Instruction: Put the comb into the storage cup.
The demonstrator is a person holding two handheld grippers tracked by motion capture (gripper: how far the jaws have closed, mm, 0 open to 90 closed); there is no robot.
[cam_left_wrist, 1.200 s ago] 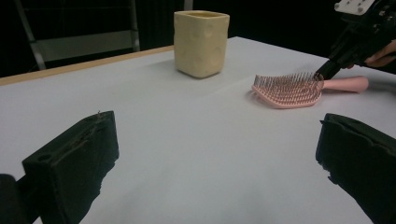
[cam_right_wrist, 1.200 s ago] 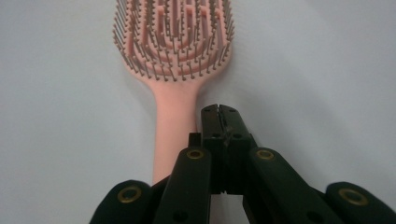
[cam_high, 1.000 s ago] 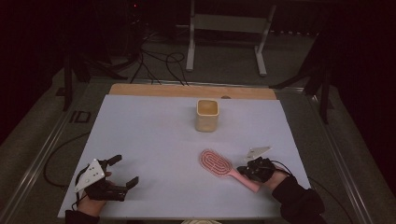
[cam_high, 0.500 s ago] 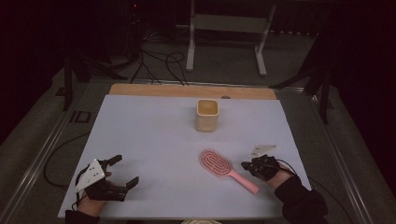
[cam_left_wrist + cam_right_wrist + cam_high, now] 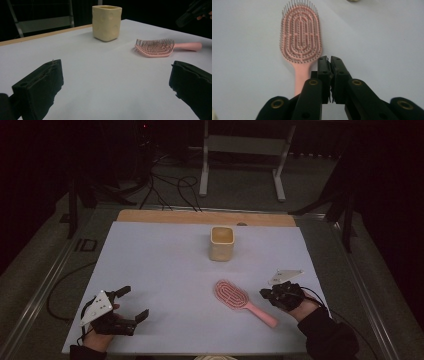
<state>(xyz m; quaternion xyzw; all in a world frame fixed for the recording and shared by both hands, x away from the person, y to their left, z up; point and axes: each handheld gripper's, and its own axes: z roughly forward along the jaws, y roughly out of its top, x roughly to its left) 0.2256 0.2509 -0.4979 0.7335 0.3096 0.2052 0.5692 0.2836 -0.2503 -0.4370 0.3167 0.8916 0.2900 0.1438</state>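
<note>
Two claws in view: right claw nearly closed on nothing, poised above the pink hairbrush handle (likely lining up a grasp); left claw wide, parked on the surface.

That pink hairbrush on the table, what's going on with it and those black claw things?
A person holds a two-jaw gripper in each hand. The pink hairbrush lies bristles up on the white table, in front of a cream cup. The right gripper hovers beside the brush handle with its jaws shut on nothing. The left gripper rests near the table's front left corner, jaws wide open and empty.
</note>
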